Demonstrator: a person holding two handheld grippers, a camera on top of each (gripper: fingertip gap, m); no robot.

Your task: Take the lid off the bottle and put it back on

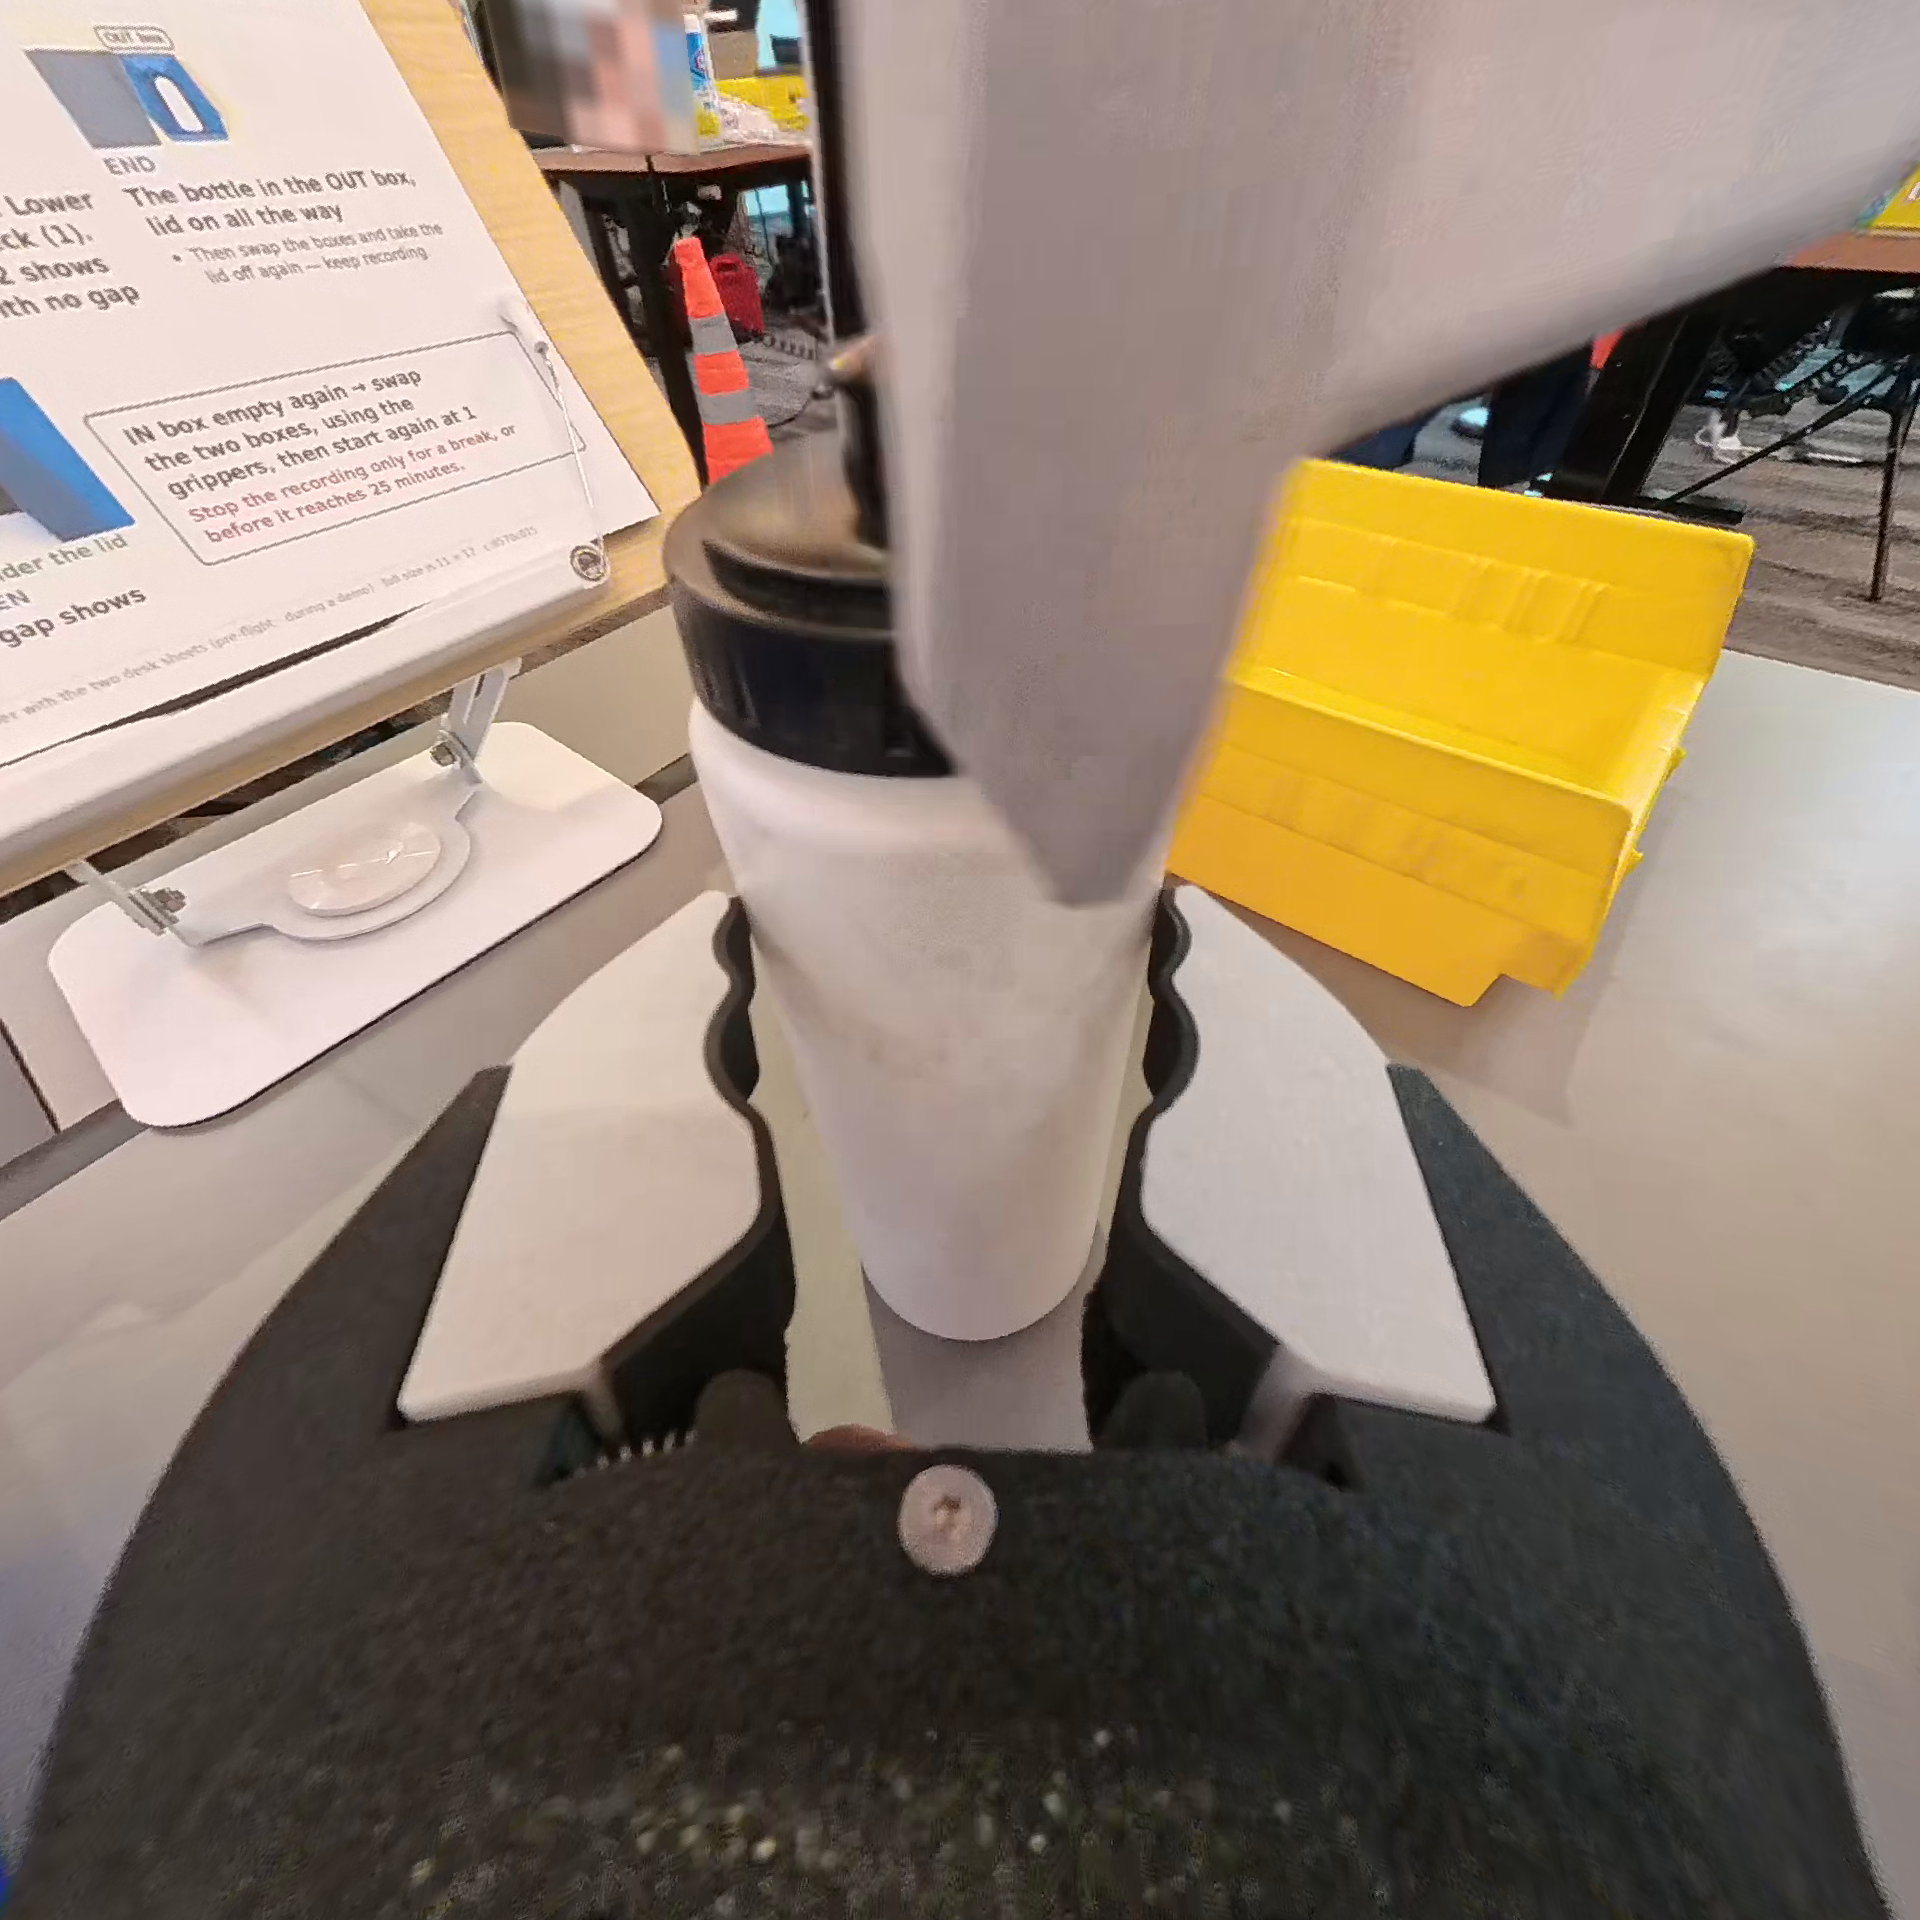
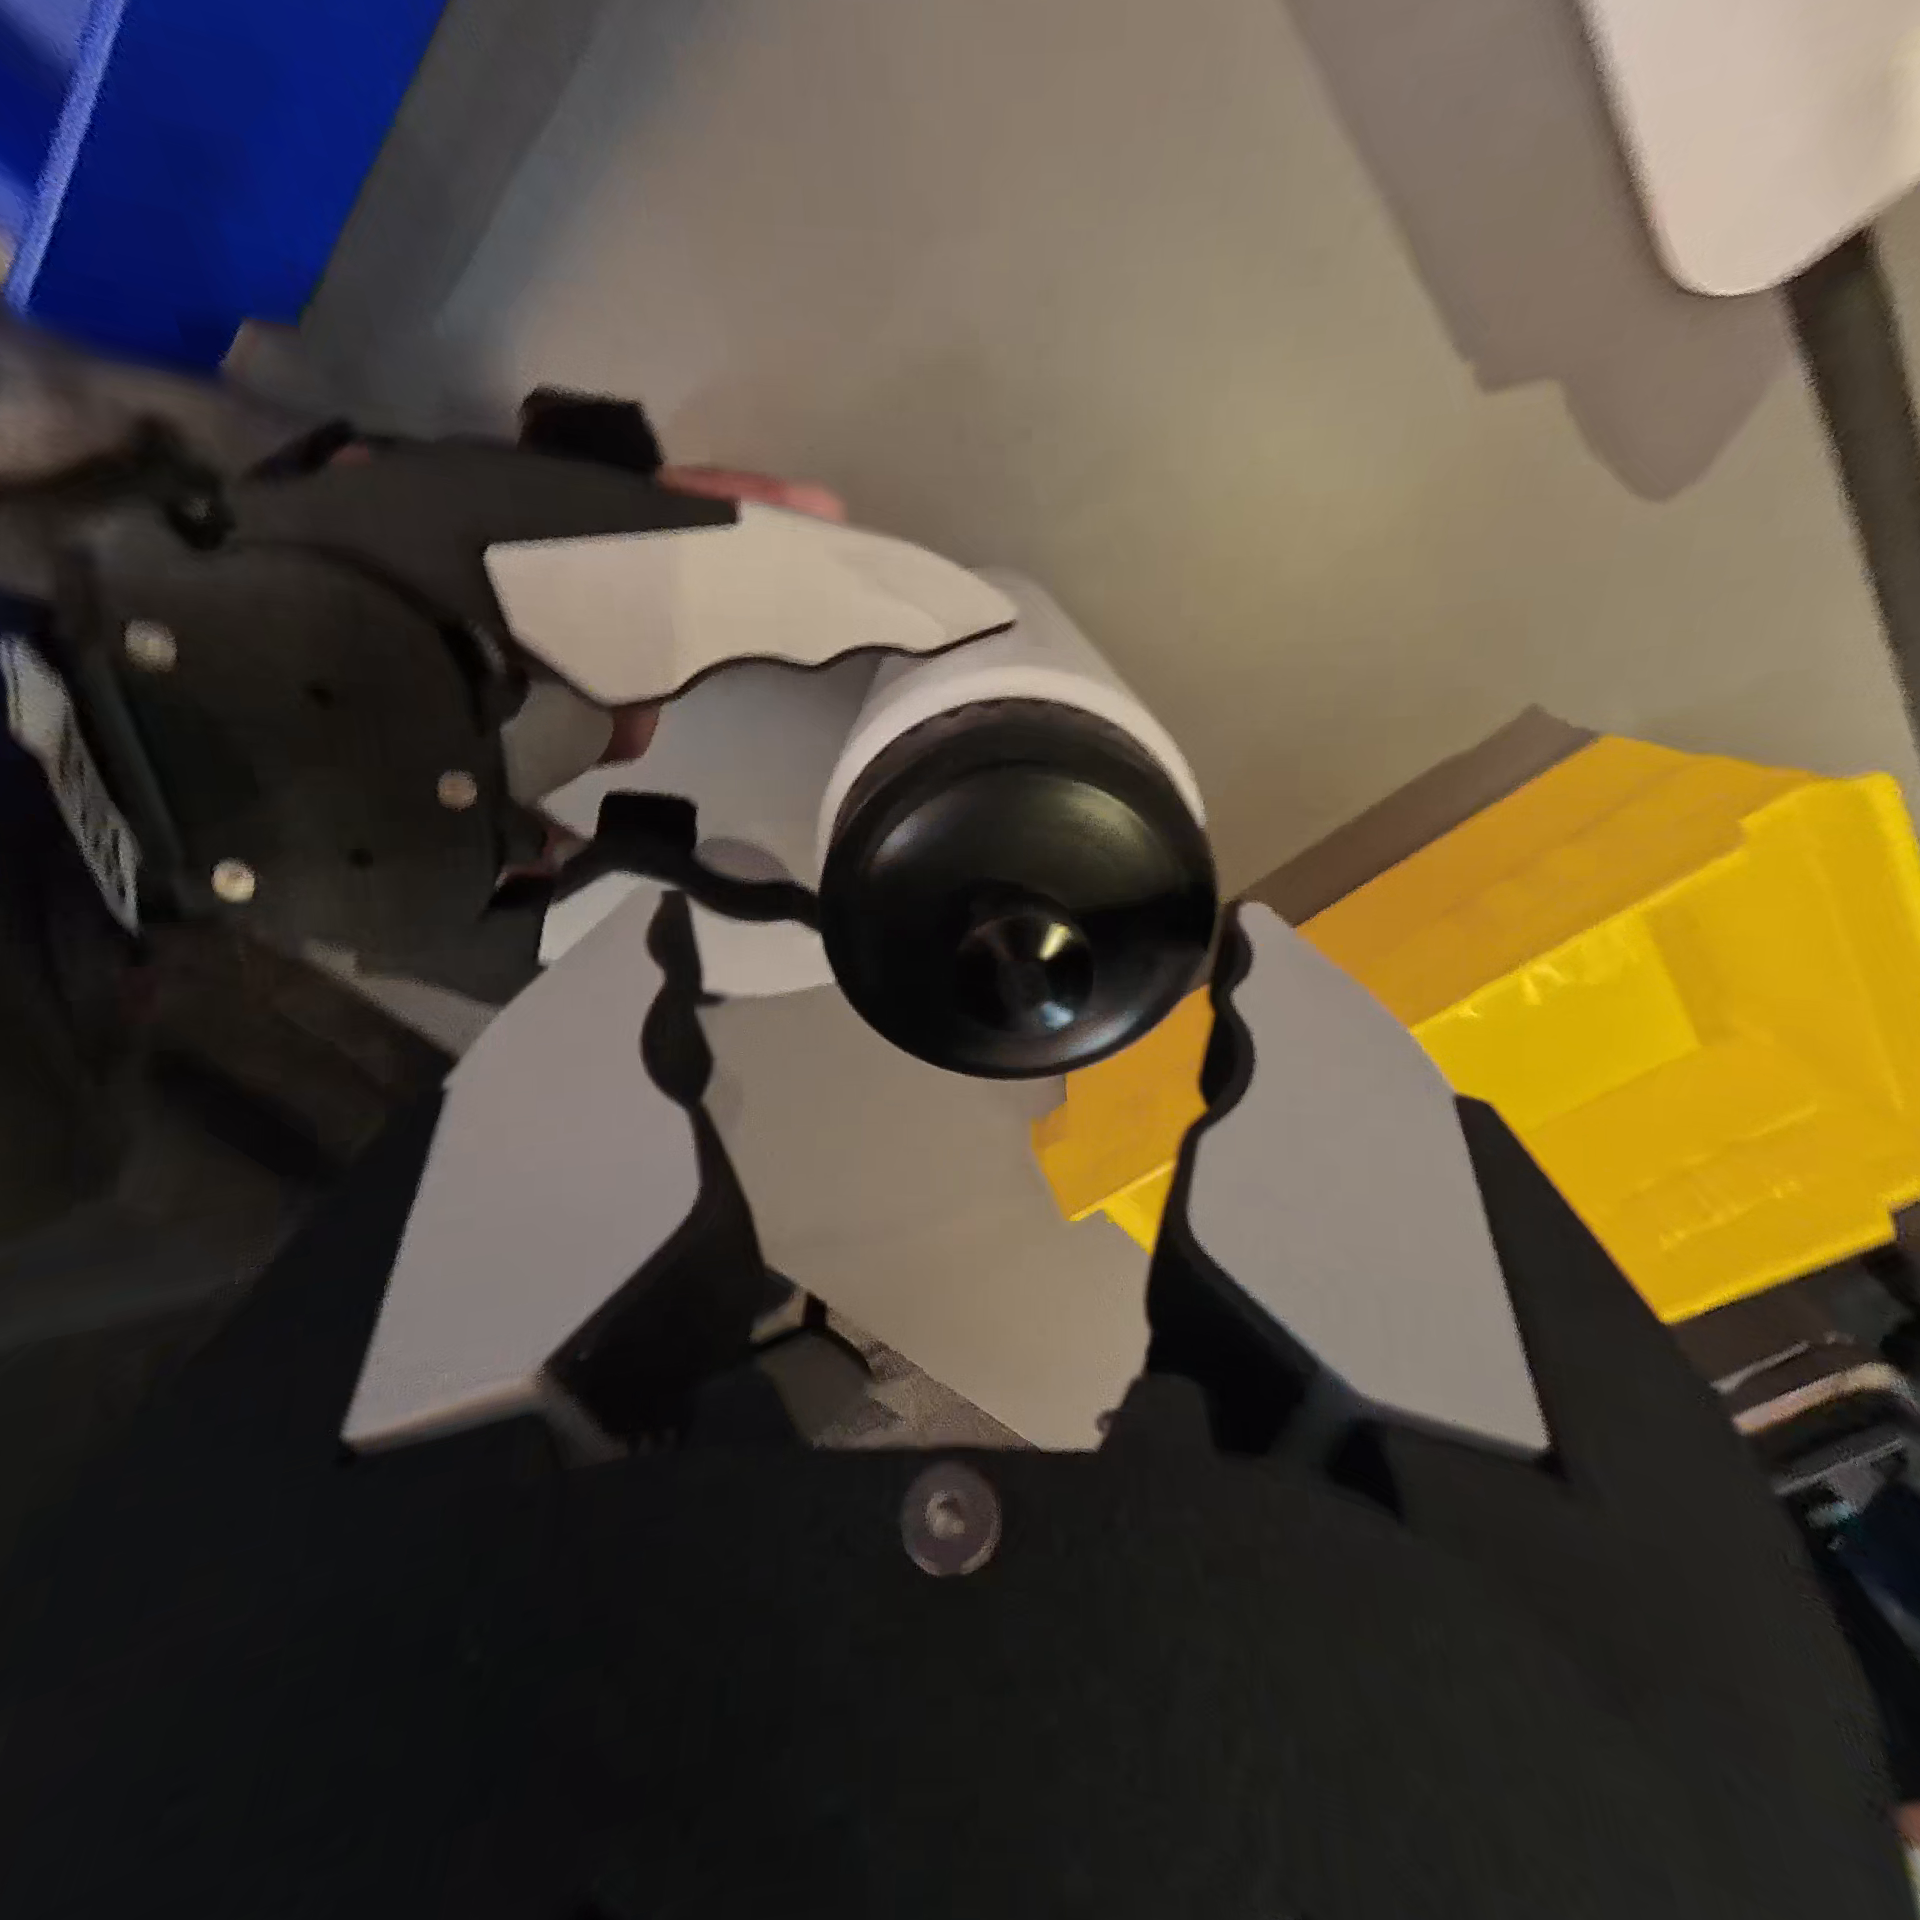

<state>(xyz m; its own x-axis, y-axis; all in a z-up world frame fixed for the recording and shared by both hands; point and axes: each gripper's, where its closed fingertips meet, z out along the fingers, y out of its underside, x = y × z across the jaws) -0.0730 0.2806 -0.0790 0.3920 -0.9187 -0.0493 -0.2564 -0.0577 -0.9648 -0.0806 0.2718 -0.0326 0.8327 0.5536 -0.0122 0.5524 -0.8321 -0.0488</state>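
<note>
- Left hand-held gripper [image 1: 951,1049]: fingers pinch the white bottle [image 1: 935,1039] round its lower body, holding it above the desk [image 1: 1662,1091].
- Right hand-held gripper [image 2: 951,935]: fingers spread, tips just either side of the black lid [image 2: 1013,894], seen end-on. One tip looks to touch the lid's rim; no pinch yet.
- Lid sits on the bottle's neck. Cannot tell whether it is fully seated.
- In the left wrist view a blurred grey finger [image 1: 1091,416] of the right gripper crosses in front of lid and shoulder.
- Step in hand, as I judge it: getting a grip on the lid. To do it well, centre the lid between the spread fingers, push forward so the pads cover its side wall, not only the rim, then press in squarely. Keep the left pinch firm so the bottle does not turn with the lid.
- Beyond: yellow bin [image 2: 1558,987] on the desk, just behind the bottle.
- Further left: instruction sheet on a stand [image 1: 343,862]. Print legible; not copied. No brand visible on the bottle.
- Far: orange cone [image 1: 722,364] on the floor.
</note>
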